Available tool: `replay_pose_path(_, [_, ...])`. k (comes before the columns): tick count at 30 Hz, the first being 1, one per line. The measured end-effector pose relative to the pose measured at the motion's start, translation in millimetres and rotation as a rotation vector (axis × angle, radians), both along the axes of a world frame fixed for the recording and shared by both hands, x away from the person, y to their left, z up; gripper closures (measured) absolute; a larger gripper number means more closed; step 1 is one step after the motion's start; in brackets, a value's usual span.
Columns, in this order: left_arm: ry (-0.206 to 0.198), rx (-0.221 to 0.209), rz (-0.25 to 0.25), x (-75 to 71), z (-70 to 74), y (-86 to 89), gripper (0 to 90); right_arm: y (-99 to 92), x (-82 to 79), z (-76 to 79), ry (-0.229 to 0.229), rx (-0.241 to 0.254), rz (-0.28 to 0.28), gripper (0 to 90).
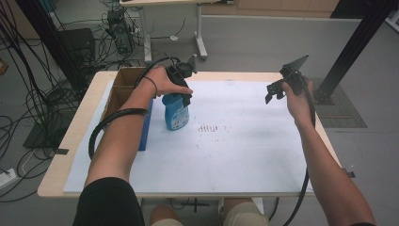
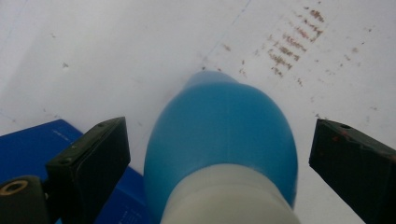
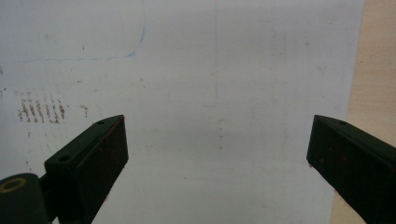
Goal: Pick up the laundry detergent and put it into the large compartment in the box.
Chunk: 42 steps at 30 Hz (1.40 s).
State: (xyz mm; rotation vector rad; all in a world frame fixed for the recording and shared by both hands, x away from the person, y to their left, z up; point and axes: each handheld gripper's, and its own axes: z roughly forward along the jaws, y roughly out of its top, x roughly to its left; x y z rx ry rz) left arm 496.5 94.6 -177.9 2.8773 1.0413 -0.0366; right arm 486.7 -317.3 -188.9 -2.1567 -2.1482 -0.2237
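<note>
I have the left gripper point(image 1: 181, 80) poised directly above the blue bottle point(image 1: 176, 112), which stands upright on the white sheet of the worktop point(image 1: 254, 155), just beside the blue box point(image 1: 145, 129). In the left gripper view its fingers point(image 2: 91, 161) are spread wide to either side of the bottle's white cap point(image 2: 229, 198), touching nothing. I judge this the approach before the grasp: next I should lower a little, keep the neck centred, and close. The right gripper point(image 1: 282, 87) hangs over bare sheet, its fingers point(image 3: 91, 158) apart too and empty.
</note>
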Motion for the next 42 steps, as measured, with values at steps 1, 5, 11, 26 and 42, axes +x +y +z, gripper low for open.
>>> replay_pose_path(1, [0.001, 0.001, 0.000, 0.1, -0.3, 0.3, 5.9, -0.1, 0.0, 0.0, 0.000, 0.000, 0.000, 5.5])
replay_pose_path(5, [0.004, -0.002, 0.000, 0.4, -1.5, 1.4, 6.1, 1.0, -0.4, -0.3, -0.003, -0.001, -0.002, 5.4])
replay_pose_path(11, [0.005, 0.006, 0.000, 0.5, -3.2, 1.1, 6.4, 2.8, 0.6, -1.2, -0.002, -0.003, 0.005, 5.5])
replay_pose_path(26, [0.005, 0.025, -0.003, 1.5, -4.8, -2.9, 7.3, 0.1, 0.7, -1.2, -0.003, -0.001, 0.002, 5.4])
replay_pose_path(42, [0.001, 0.023, -0.004, 0.3, -3.0, -2.1, 7.3, 5.3, 2.9, -2.9, 0.005, -0.005, 0.012, 5.4])
